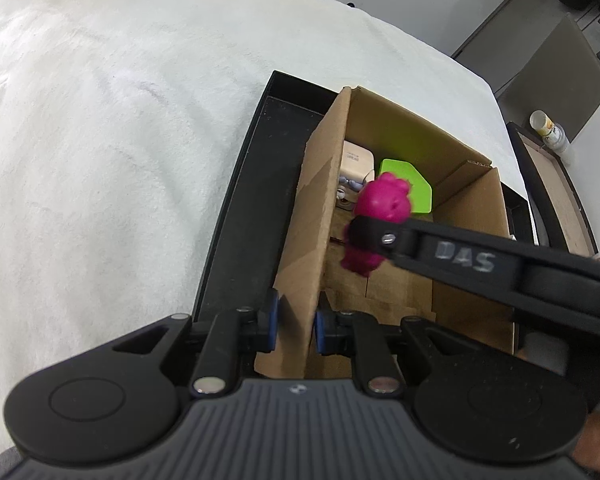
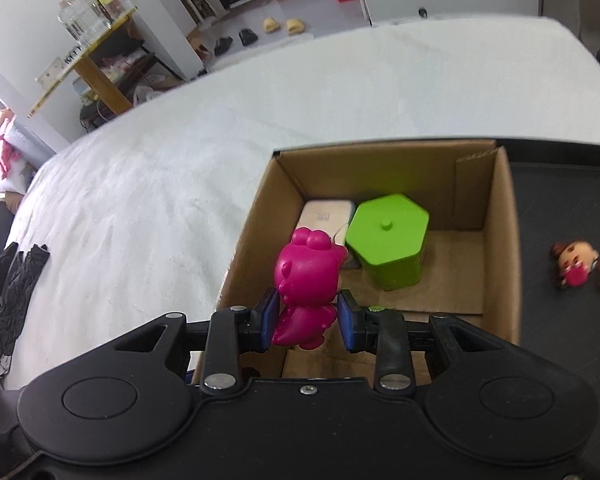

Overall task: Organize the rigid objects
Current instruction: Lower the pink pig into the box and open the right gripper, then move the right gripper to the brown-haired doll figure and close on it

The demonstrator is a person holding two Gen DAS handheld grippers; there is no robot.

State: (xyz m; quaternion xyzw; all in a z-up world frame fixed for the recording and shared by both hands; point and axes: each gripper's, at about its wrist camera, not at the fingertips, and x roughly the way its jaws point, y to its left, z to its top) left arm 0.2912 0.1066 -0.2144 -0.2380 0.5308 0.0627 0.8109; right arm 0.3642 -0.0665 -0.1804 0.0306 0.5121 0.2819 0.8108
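cardboard box [image 2: 500,240] sits on a black tray [image 2: 560,200], tray on a white cloth [image 2: 180,160]. box is the landmark.

right gripper [image 2: 308,318]: pads clamped on a pink toy figure [image 2: 306,276], one pad on each side of its lower body. figure upright, held over the near left part of the box opening, above the box floor.

left gripper [image 1: 294,326]: pads closed on the near left wall of the box, one pad outside, one inside.

inside the box, far end: green hexagonal container [image 2: 388,240] with a small knob on its lid; white flat device [image 2: 326,216] just left of it, touching or nearly.

right of the box, on the tray: small doll [image 2: 574,264], lying well apart from the box wall.
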